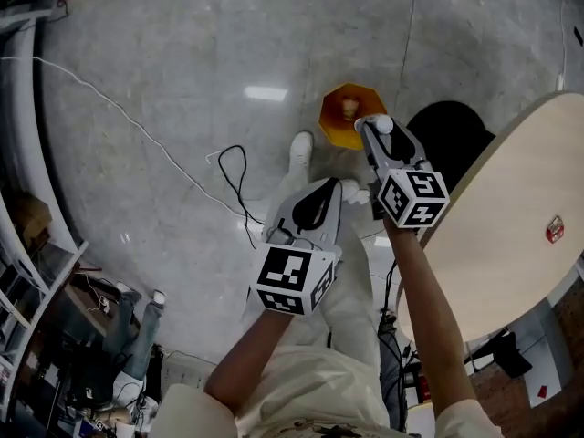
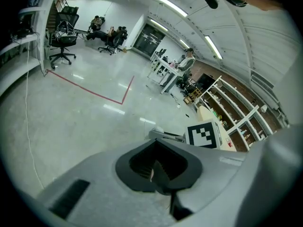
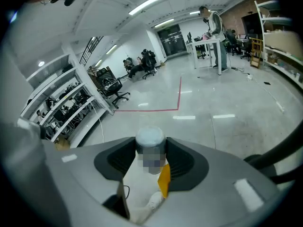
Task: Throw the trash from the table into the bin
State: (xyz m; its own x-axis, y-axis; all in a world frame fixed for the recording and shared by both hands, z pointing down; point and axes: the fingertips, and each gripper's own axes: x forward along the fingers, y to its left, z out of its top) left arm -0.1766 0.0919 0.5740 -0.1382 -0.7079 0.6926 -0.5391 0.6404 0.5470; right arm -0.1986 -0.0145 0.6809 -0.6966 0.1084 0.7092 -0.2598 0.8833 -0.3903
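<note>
- Right gripper: your jaws clamp a white-capped item; an orange container sits just below the tip.
- Left gripper: your jaws are pressed together with nothing between them.

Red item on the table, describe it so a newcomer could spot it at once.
Start at the round, pale wooden table at the right of the head view. Toward its right edge lies a small red item. It is the only coloured spot seen on that light top.
</note>
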